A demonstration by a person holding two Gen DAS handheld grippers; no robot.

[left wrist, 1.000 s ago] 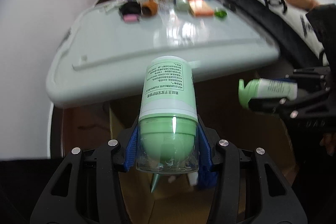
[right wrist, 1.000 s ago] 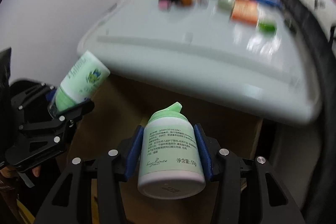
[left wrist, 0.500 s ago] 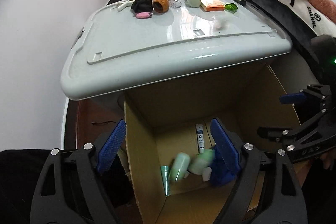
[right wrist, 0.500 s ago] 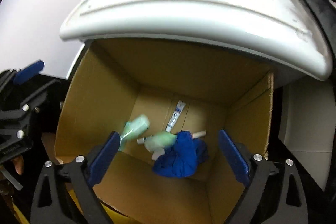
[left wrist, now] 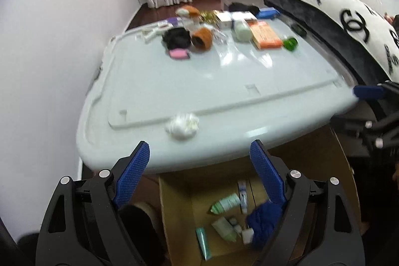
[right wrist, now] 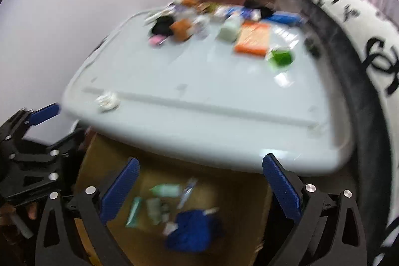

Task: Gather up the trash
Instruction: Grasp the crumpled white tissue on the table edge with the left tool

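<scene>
Brown cardboard makes the box (left wrist: pixel 179 216) that sits under the near edge of the tabletop (left wrist: pixel 224 81). The tabletop is smooth, shiny and pale grey-white, with round corners and a raised line near its near edge.

Inside the box lies the trash. One pale green bottle (left wrist: pixel 225 202) lies on its side, its pointed cap aimed at the left wall of the box. A second green bottle (left wrist: pixel 224 226) lies flat below it, slanted. A thin teal tube (left wrist: pixel 203 242) lies long and flat, one end toward the near wall. A small white tube (left wrist: pixel 242 195) lies with its long side running from near wall to far wall. A soft, bunched blue cloth (left wrist: pixel 261 221) fills the right side.

A crumpled white paper ball (left wrist: pixel 182 126) rests on the tabletop by the near edge, toward the left corner.

The left gripper (left wrist: pixel 199 166) has its blue, bumpy fingers (left wrist: pixel 131 176) spread wide and they grip nothing. The right gripper (right wrist: pixel 199 187) also has its fingers (right wrist: pixel 119 191) spread wide and bare.

At the far edge sit an orange flat box (left wrist: pixel 265 34), a round green jar (left wrist: pixel 290 43) and a pink thing (left wrist: pixel 178 54).
</scene>
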